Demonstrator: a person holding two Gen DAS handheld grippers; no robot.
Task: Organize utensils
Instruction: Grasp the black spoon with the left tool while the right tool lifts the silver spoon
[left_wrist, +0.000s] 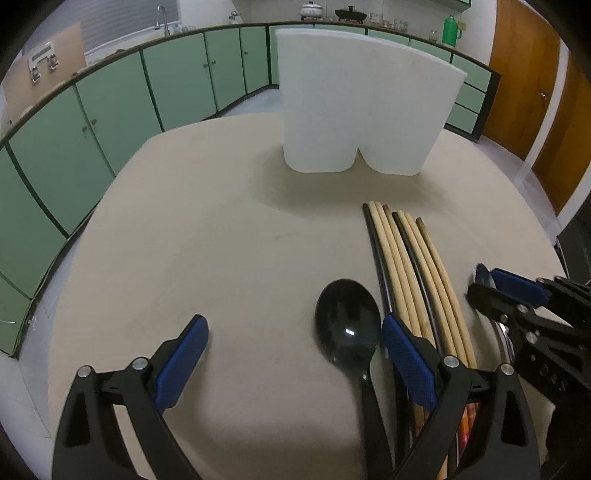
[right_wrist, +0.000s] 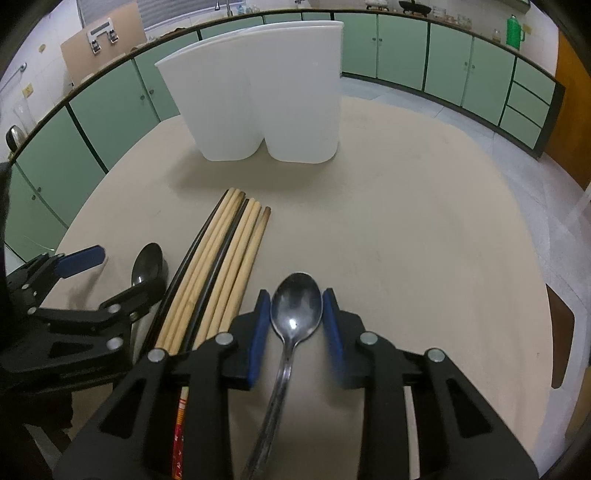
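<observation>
A white two-compartment holder (left_wrist: 364, 107) (right_wrist: 266, 92) stands at the far middle of the beige table. A row of wooden and black chopsticks (left_wrist: 410, 269) (right_wrist: 221, 258) lies in front of it. A black plastic spoon (left_wrist: 347, 328) (right_wrist: 146, 264) lies left of the chopsticks, between the fingers of my open left gripper (left_wrist: 295, 354) (right_wrist: 114, 273), close to the right pad. A metal spoon (right_wrist: 295, 306) lies right of the chopsticks. My right gripper (right_wrist: 295, 328) (left_wrist: 491, 291) has its blue pads close on both sides of the spoon's bowl; contact is unclear.
The beige table (left_wrist: 207, 229) (right_wrist: 424, 221) is ringed by green cabinets (left_wrist: 110, 110). A brown chair edge (right_wrist: 559, 332) shows at the right. An orange door (left_wrist: 524, 74) stands at the far right.
</observation>
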